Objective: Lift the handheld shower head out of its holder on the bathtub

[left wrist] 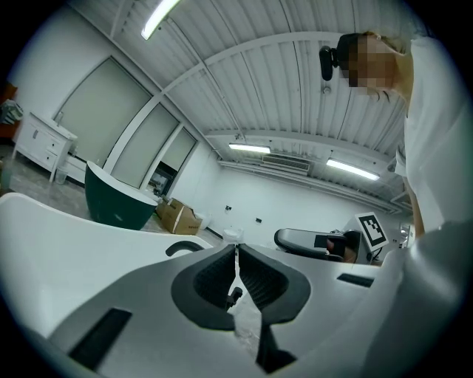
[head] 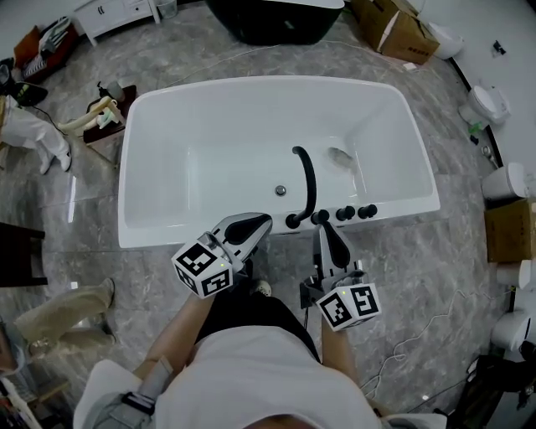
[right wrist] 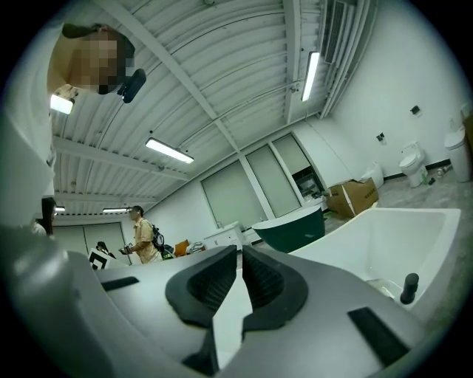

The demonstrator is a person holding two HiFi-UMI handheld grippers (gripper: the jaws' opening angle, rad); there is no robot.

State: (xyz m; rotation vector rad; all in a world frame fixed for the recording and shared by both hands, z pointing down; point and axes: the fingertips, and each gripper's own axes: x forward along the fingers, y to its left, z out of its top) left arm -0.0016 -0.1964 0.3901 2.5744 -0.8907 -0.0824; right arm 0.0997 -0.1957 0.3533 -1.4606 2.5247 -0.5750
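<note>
A white bathtub [head: 167, 230] fills the middle of the head view. On its near rim stand a curved black spout [head: 306, 178] and a row of black fittings [head: 344, 213]; I cannot tell which of them is the handheld shower head. My left gripper [head: 265, 220] is shut and empty, its tips at the rim just left of the spout's base. My right gripper [head: 319, 224] is shut and empty too, pointing at the leftmost fitting [head: 320, 216]. In the left gripper view the jaws meet at the tips [left wrist: 236, 249], with the spout [left wrist: 185, 247] beyond them. In the right gripper view a black fitting [right wrist: 408, 288] shows beyond the shut gripper [right wrist: 240, 249].
A dark green tub [head: 276, 21] stands behind the white one, with cardboard boxes [head: 398, 29] at the back right. Toilets [head: 486, 102] line the right wall and a white cabinet [head: 113, 12] is at the back left. Another person [right wrist: 140, 236] stands far off.
</note>
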